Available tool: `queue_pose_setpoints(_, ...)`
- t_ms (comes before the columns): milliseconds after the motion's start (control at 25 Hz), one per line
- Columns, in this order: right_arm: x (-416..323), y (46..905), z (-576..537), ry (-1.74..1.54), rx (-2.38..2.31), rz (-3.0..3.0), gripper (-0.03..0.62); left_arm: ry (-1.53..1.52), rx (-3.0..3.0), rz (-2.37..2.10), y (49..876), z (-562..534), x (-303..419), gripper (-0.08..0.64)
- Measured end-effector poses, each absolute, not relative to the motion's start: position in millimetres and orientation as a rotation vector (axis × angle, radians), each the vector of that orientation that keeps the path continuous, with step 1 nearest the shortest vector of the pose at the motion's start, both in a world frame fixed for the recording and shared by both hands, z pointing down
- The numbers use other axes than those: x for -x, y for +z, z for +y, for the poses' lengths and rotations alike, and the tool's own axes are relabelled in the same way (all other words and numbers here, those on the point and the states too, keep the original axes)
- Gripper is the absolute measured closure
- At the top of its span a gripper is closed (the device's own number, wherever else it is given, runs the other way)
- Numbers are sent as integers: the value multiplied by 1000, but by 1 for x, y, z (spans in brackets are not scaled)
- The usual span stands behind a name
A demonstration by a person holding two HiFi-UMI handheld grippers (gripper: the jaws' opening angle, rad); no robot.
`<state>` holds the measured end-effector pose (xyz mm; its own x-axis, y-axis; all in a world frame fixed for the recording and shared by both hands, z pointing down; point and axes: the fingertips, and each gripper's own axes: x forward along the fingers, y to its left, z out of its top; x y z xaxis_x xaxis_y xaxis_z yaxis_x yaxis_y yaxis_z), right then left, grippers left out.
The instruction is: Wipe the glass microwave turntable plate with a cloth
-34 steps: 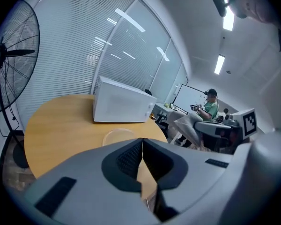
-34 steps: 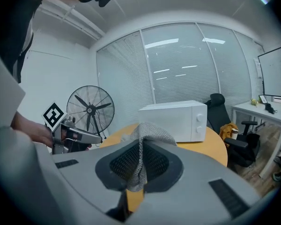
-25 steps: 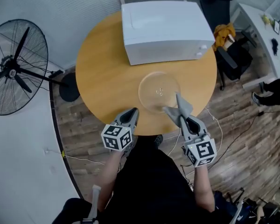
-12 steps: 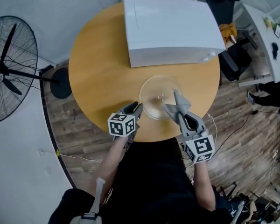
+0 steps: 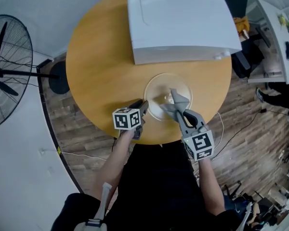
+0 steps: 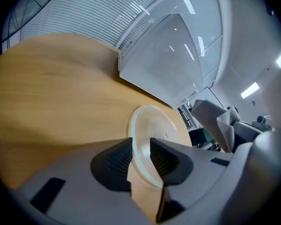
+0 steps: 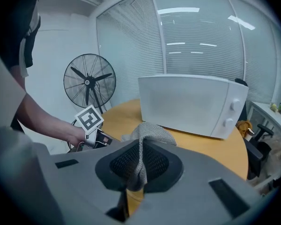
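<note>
The clear glass turntable plate (image 5: 158, 87) lies on the round wooden table (image 5: 101, 66), in front of the white microwave (image 5: 178, 18). My left gripper (image 5: 143, 106) is at the plate's left rim. In the left gripper view the plate's (image 6: 155, 125) rim fills the narrow gap between the jaws, so the left gripper (image 6: 140, 146) is shut on it. My right gripper (image 5: 177, 108) is shut on a grey cloth (image 5: 175, 98), which hangs over the plate's near middle. The cloth (image 7: 147, 132) sticks up from the shut right gripper (image 7: 139, 153).
The microwave (image 7: 192, 102) stands close behind the plate, and the table's front edge lies just below it. A standing fan (image 5: 2, 71) is on the floor at the left. Chairs and a desk (image 5: 274, 28) are at the right.
My left gripper has moved right and forward from the table's edge onto the plate's left rim. The right gripper has carried the cloth further in over the plate.
</note>
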<state>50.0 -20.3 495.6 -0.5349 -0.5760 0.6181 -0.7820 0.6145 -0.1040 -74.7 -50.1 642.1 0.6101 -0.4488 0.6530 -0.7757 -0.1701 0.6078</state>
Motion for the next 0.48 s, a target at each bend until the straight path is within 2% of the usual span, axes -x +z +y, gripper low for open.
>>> queue_pose_setpoints(480,-25,553,-34,500,-822,-2299,571,404,-1703,-995,663,-49,68,468)
